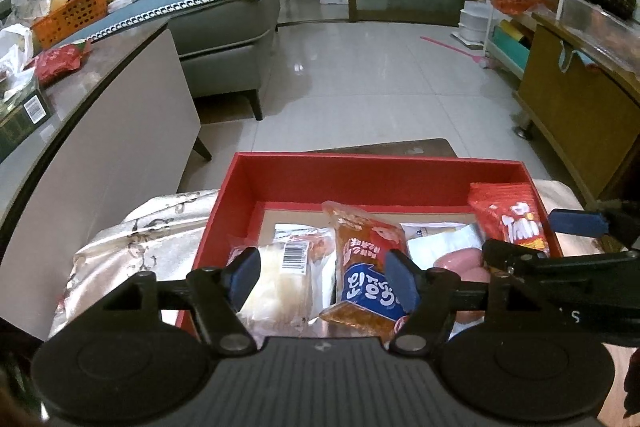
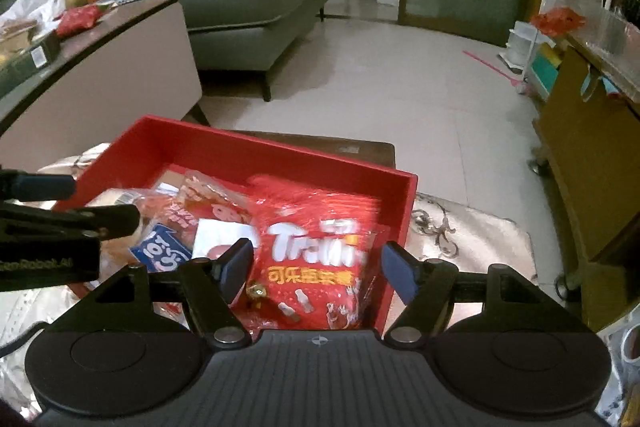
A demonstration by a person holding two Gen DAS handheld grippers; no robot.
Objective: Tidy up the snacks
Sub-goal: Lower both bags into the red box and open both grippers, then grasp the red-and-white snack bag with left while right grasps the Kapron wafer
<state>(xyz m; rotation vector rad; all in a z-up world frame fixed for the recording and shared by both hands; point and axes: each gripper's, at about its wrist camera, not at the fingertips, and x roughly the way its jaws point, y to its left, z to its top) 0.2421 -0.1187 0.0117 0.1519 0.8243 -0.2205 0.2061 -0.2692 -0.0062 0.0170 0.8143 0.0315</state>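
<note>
1. The red box (image 1: 372, 173) sits on a cloth-covered surface (image 1: 132, 239) and already holds the snacks: a white-wrapped bread (image 1: 280, 279) at its left side, an orange-and-blue packet (image 1: 362, 267) in the middle, pink sausages (image 1: 460, 261) beside it
2. The red candy bag (image 2: 316, 247) leans against the box's right wall, its lower edge at the near right corner
3. The left tool (image 1: 324, 281) is released, its pads apart over the bread and packet, gripping nothing
4. The right tool (image 2: 320, 269) is also released; the bag lies between its pads, which appear clear of it
5. Judged: lift both tools straight up, avoiding the wrappers, and press the bag flat if it tips
</note>
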